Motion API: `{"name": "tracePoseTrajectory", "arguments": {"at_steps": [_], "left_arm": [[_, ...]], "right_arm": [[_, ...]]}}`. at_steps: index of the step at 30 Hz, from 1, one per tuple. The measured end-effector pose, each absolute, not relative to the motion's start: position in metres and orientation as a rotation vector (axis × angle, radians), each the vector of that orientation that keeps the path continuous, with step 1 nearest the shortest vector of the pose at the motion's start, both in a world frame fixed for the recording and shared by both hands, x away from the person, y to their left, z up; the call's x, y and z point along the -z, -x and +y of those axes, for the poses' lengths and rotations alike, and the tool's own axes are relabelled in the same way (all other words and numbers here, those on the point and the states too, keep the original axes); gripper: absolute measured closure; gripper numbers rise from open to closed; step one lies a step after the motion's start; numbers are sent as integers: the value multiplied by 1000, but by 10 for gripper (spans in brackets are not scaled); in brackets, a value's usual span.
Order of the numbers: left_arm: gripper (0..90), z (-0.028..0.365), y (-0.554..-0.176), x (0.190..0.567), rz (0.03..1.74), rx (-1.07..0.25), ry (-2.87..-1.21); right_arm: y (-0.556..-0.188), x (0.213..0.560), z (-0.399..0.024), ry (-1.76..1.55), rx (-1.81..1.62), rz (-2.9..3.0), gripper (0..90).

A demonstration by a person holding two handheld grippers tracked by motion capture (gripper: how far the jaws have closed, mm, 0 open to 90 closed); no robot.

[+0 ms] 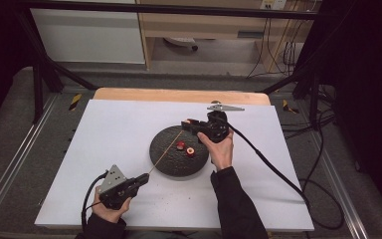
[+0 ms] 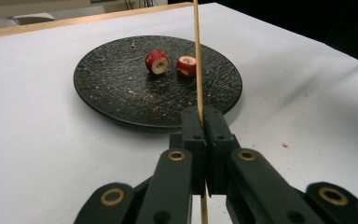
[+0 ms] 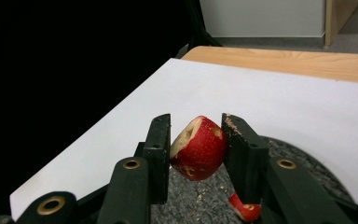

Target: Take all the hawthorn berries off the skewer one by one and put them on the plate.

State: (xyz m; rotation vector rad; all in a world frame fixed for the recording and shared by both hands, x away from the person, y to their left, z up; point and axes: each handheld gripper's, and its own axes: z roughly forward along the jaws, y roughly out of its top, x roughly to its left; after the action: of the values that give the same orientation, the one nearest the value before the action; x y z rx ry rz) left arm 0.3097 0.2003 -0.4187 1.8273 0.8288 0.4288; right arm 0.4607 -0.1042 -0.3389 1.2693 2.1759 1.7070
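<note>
A round black plate (image 1: 170,164) lies mid-table with two red apple pieces (image 1: 180,145) (image 1: 190,151) on it. My left gripper (image 1: 142,179) rests near the front left, shut on a thin wooden skewer (image 1: 165,153) that slants up over the plate. In the left gripper view the skewer (image 2: 197,46) rises from the closed jaws of the left gripper (image 2: 201,119), with the apple pieces (image 2: 157,61) (image 2: 186,66) beyond. My right gripper (image 1: 186,124) hovers over the plate's far edge, shut on a red apple chunk (image 3: 199,148). In the right gripper view, another piece (image 3: 244,207) lies on the plate (image 3: 298,158) below the right gripper (image 3: 197,140).
A white sheet (image 1: 114,129) covers the table, with a wooden edge (image 1: 179,94) at the back. Crumbs dot the plate (image 2: 121,88). A black cable (image 1: 273,169) trails from the right gripper across the sheet's right side. Dark frame legs stand behind the table.
</note>
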Motion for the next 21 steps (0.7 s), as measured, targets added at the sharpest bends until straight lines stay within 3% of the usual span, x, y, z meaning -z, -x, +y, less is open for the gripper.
{"name": "tracePoseTrajectory", "arguments": {"at_steps": [13,21], "left_arm": [[883,202,-310,419,836,-428,-1830],[883,202,-310,419,838,-431,-1828]], "right_arm": [[-483,333,-123,-1314,-1628,2105,647],[-485,355,-124,-1350,-1571,2137,647]]}}
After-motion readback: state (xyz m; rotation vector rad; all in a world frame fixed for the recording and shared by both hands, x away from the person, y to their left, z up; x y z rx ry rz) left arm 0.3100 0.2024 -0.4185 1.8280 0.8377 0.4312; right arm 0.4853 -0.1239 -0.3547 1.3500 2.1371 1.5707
